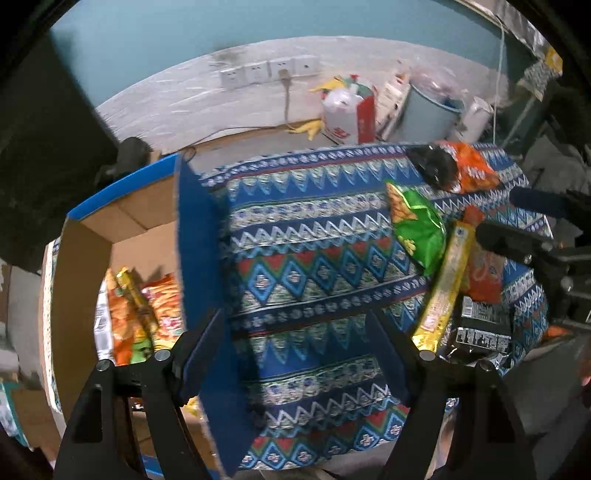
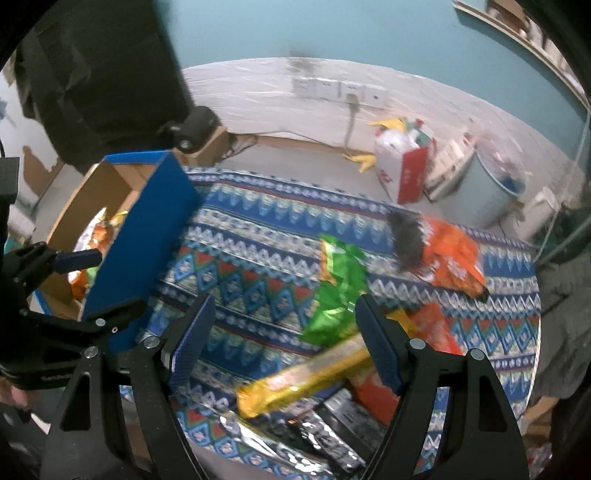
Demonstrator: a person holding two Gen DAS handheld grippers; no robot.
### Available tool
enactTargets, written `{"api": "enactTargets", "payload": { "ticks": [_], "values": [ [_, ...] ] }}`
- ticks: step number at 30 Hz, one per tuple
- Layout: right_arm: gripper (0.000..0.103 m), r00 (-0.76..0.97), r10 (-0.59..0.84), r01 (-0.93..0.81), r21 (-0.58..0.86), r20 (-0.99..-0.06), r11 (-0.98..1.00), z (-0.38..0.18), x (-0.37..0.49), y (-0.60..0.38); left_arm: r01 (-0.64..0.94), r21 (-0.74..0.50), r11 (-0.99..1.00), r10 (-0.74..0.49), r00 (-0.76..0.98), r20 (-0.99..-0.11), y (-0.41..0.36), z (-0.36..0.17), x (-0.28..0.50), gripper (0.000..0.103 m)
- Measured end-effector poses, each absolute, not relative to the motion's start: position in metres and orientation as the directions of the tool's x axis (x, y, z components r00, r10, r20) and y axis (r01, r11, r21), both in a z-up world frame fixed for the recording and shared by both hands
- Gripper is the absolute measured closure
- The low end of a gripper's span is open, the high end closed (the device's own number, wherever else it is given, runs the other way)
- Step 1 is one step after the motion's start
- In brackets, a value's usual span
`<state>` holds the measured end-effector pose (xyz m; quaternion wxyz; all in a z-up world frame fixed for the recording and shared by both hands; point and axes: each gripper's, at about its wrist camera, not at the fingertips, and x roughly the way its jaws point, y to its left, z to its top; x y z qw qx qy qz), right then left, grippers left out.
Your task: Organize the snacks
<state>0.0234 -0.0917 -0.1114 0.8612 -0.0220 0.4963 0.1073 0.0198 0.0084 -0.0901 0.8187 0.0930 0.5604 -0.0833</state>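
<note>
Tablecloth (image 2: 258,236) with blue, red, green and white zigzag and diamond bands, centre frame. Box (image 1: 195,236) at left, blue outside, brown cardboard inside, orange and yellow packets (image 1: 140,310) in it. Green bag (image 2: 338,291) mid-frame, orange bag (image 2: 452,258) with a black end upper right, gold-yellow long packet (image 2: 306,380) lower centre. Teal wall (image 2: 332,29) up top.
</note>
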Motion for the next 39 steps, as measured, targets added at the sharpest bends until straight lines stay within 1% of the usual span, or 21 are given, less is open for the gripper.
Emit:
{"api": "enactTargets", "payload": {
  "ticks": [5,10,23,27,33,39],
  "values": [
    [0.026,0.475,0.133,-0.145,0.072,-0.87,0.987,-0.119,0.021,-0.122,0.278,0.074,0.958,-0.021,0.325,-0.946,-0.016,-0.104,0.022,0.024],
    [0.026,0.458,0.089,-0.079,0.059,-0.884,0.995,-0.131,0.019,-0.15,0.299,0.064,0.952,-0.028,0.291,-0.956,-0.035,-0.114,0.025,0.024],
    [0.025,0.347,-0.015,0.079,0.013,-0.938,0.997,-0.182,0.019,-0.206,0.345,0.074,0.936,-0.021,0.264,-0.964,-0.071,-0.135,0.036,0.024],
    [0.025,0.293,-0.018,0.139,0.024,-0.956,0.99,-0.203,0.02,-0.219,0.356,0.081,0.931,-0.013,0.255,-0.967,-0.081,-0.141,0.04,0.024],
    [0.025,0.235,0.016,0.269,0.081,-0.972,0.96,-0.234,0.025,-0.242,0.364,0.091,0.927,-0.003,0.249,-0.969,-0.092,-0.151,0.049,0.024],
    [0.025,0.207,0.044,0.302,0.107,-0.977,0.947,-0.255,0.03,-0.244,0.337,0.079,0.938,0.002,0.222,-0.975,-0.094,-0.169,0.063,0.024]
  ]
}}
